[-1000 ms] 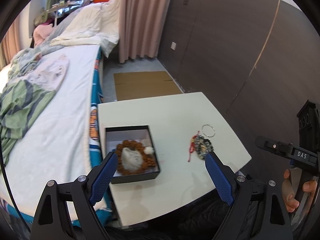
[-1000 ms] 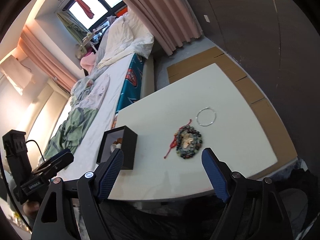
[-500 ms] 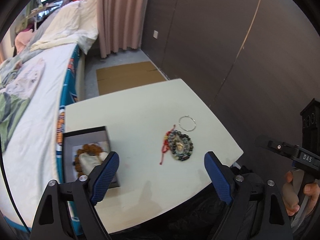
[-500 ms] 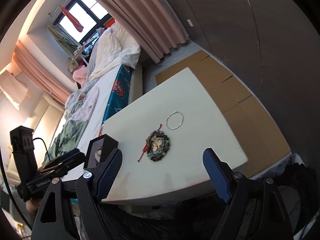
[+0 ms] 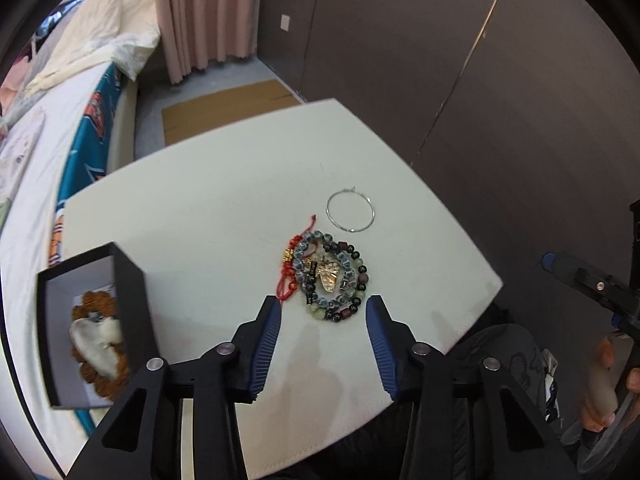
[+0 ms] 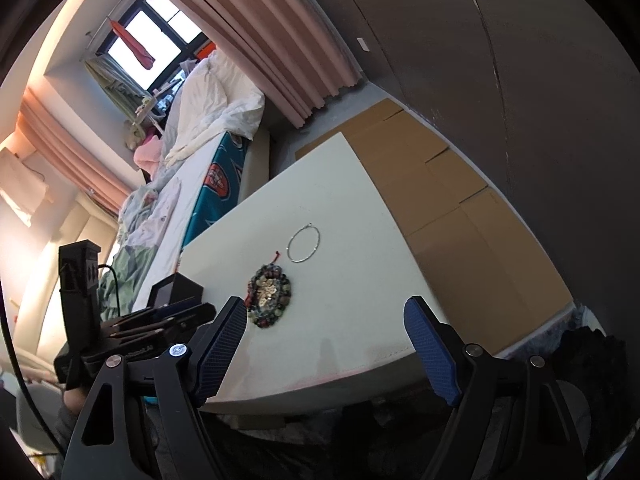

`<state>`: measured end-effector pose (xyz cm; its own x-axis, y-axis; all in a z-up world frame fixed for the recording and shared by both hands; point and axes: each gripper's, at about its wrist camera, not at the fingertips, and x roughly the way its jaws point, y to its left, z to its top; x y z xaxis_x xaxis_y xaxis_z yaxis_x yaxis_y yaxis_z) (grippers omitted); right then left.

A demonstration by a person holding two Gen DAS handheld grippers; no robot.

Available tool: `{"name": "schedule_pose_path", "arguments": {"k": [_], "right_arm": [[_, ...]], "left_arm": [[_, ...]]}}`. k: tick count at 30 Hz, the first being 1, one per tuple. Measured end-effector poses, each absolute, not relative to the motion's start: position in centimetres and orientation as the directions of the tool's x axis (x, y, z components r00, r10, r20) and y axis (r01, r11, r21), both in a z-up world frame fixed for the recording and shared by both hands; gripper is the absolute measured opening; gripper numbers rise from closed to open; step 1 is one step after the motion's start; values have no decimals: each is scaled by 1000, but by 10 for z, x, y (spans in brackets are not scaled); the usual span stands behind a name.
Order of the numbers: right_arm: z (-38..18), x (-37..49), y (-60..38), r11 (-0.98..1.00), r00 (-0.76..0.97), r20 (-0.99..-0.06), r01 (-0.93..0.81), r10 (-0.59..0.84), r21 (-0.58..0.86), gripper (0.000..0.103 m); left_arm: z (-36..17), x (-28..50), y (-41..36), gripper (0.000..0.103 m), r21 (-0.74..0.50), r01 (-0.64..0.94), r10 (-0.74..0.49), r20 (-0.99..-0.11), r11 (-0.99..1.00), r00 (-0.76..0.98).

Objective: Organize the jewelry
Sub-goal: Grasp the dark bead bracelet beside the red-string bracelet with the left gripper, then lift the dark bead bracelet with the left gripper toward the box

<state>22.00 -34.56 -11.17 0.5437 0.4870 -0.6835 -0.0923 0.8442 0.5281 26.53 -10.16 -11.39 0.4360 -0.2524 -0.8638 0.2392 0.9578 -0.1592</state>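
- The beaded bracelets [image 5: 330, 276] lie coiled in one heap on the smooth white table [image 5: 224, 184]: round glassy grey, dark and greenish beads, a knotted red cord on the heap's left edge, a gold-toned charm in the middle.
- Just beyond the heap, apart from it, lies a thin silver wire hoop [image 5: 351, 211], flat on the tabletop.
- My left gripper [image 5: 323, 308] points steeply down at the heap; its ribbed blue pads [image 5: 267, 344] have just been closing, yet they stand apart, either side of the heap's near edge, pressing on nothing.
- My right gripper [image 6: 324, 322] hangs lower-angled over the table's near edge, its cross-hatched blue pads [image 6: 430, 350] spread wide with only bare tabletop between them.
- Only the left wrist view looks into the black square box [image 5: 94, 324] at the table's left edge: white lining, a ring of knobbly brown seed beads [image 5: 94, 360], a pale lump on top.
- The right wrist view shows that box only as a dark corner behind my left gripper, plus flattened cardboard [image 6: 440, 200] on the floor and pleated pink curtains [image 6: 260, 24].
- My right hand [image 5: 604, 396] shows blurred at the left wrist view's right edge.
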Motion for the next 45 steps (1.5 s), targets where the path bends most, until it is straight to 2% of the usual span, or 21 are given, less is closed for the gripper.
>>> {"name": "schedule_pose_path", "arguments": {"k": [3, 7, 11, 14, 18, 28, 35, 40, 44, 45], "right_arm": [[-117, 227, -346, 849, 534, -696, -84, 480, 521, 80], [-124, 237, -344, 851, 520, -709, -69, 476, 520, 80], [-131, 244, -340, 855, 506, -723, -62, 471, 514, 80], [-135, 250, -336, 857, 495, -730, -60, 470, 512, 80], [-138, 255, -328, 862, 482, -740, -69, 470, 503, 80], [-142, 277, -309, 860, 463, -741, -102, 487, 501, 79], [-154, 289, -279, 861, 399, -766, -162, 504, 482, 68], [-160, 292, -248, 852, 347, -778, -214, 523, 478, 50], [-161, 295, -227, 852, 321, -791, -253, 521, 458, 31], [-161, 296, -222, 849, 314, -792, -264, 524, 457, 30]], "left_arm": [[-130, 275, -107, 36, -153, 243, -244, -879, 958, 409], [-148, 286, -111, 35, -150, 242, -236, -893, 959, 384], [-162, 297, -112, 25, -152, 240, -233, -905, 959, 356], [-170, 304, -111, 23, -151, 237, -230, -908, 960, 351], [-172, 308, -110, 9, -143, 239, -223, -908, 960, 355], [-141, 301, -102, 8, -195, 272, -292, -875, 942, 386], [-112, 296, -84, 8, -194, 258, -295, -845, 946, 445], [-97, 290, -61, 8, -191, 221, -278, -827, 956, 489], [-93, 287, -44, 8, -193, 192, -265, -822, 962, 504], [-92, 286, -40, 8, -194, 186, -264, -820, 963, 507]]}}
